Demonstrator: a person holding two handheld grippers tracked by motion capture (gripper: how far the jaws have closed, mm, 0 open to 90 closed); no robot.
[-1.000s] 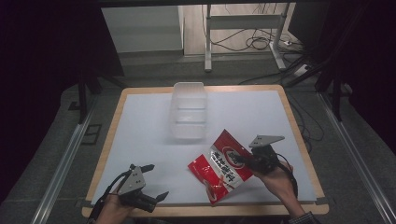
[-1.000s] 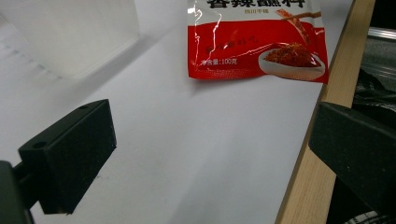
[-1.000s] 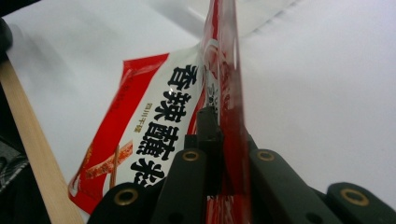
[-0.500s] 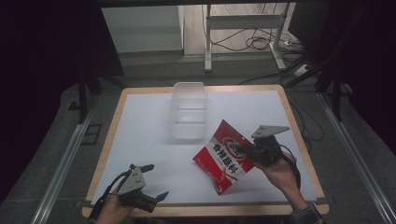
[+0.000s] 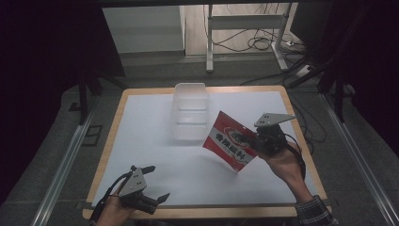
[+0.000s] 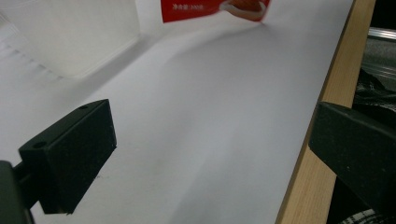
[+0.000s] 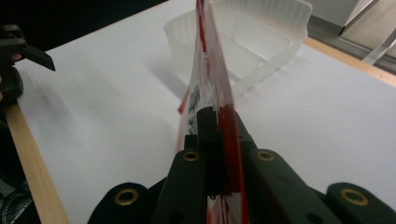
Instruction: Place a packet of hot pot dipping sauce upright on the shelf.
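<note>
Here the right tongs (image 5: 256,141) clench the red packet (image 5: 230,146), tilted just right of the clear container (image 5: 190,113); left tongs (image 5: 153,186) rest released, near-left on the tabletop (image 5: 141,141).

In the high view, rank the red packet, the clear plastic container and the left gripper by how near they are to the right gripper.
1. red packet: clamped in the right gripper, at its left.
2. clear plastic container: upper left, at the table's far middle.
3. left gripper: far left, at the near edge, fingers open.
</note>
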